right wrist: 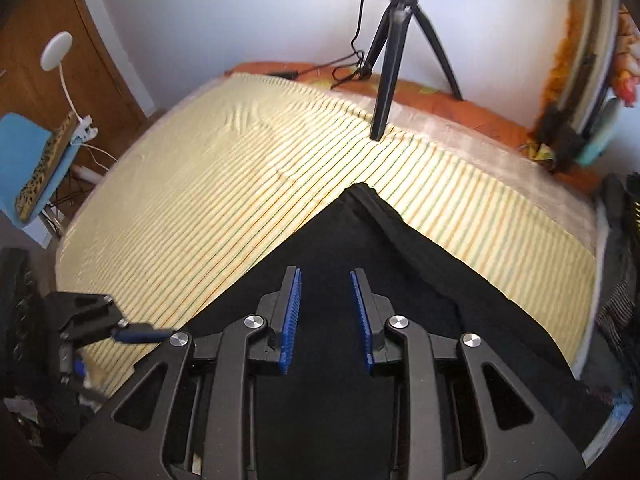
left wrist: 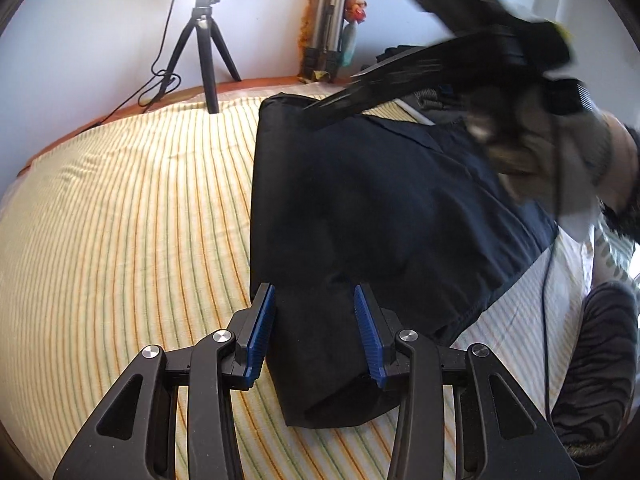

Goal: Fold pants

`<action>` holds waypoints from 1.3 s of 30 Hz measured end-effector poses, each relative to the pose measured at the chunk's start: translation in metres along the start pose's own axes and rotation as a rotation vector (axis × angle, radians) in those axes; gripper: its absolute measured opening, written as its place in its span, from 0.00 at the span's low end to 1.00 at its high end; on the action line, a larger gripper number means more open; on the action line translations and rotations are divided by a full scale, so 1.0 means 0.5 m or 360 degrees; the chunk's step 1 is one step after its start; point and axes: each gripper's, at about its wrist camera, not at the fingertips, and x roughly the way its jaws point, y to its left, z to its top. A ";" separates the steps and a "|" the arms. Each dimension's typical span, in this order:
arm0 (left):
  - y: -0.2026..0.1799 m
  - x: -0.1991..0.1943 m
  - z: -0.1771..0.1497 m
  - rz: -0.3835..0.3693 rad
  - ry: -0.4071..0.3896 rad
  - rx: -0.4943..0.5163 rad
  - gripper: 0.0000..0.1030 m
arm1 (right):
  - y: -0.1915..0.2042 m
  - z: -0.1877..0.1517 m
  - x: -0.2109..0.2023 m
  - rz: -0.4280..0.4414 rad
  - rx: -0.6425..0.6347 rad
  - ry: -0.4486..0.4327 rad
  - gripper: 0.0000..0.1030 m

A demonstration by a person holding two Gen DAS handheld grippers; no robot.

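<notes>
Dark navy pants (left wrist: pixel 368 208) lie folded on the striped bed sheet (left wrist: pixel 132 216). My left gripper (left wrist: pixel 315 292) is open, its blue pads on either side of the near corner of the pants, just above the cloth. My right gripper (right wrist: pixel 325 276) is open and empty over the middle of the pants (right wrist: pixel 344 240). It shows blurred in the left wrist view (left wrist: pixel 460 64), above the far part of the pants. The left gripper shows at the lower left of the right wrist view (right wrist: pixel 136 336), by the edge of the pants.
A black tripod (left wrist: pixel 206 52) stands at the far edge of the bed, with a cable beside it. A silver folded tripod (left wrist: pixel 330 20) leans in the corner. A blue chair (right wrist: pixel 36 160) stands left of the bed. Dark clothes (right wrist: pixel 620 240) lie at the right edge.
</notes>
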 end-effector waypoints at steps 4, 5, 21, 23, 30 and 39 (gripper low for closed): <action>-0.009 0.011 -0.007 -0.0028 0.0036 0.0038 0.38 | 0.001 0.026 0.058 -0.0071 -0.0027 0.0059 0.22; -0.011 0.012 -0.007 -0.0034 0.0037 0.0047 0.38 | -0.001 0.032 0.068 -0.0080 -0.0027 0.0070 0.21; 0.097 -0.028 -0.020 -0.0291 -0.0002 -0.0504 0.38 | -0.021 0.078 0.088 -0.0012 0.0221 0.0100 0.16; 0.105 -0.024 -0.024 -0.0291 0.0013 -0.0565 0.38 | -0.011 0.069 0.065 0.0047 0.0269 0.0123 0.26; 0.104 -0.002 -0.032 -0.0376 0.0062 -0.0653 0.38 | 0.008 0.034 0.030 0.0148 0.0499 0.0211 0.44; 0.083 -0.029 -0.029 -0.0471 -0.0029 -0.0621 0.38 | 0.029 0.049 0.105 0.0033 0.0636 0.0415 0.48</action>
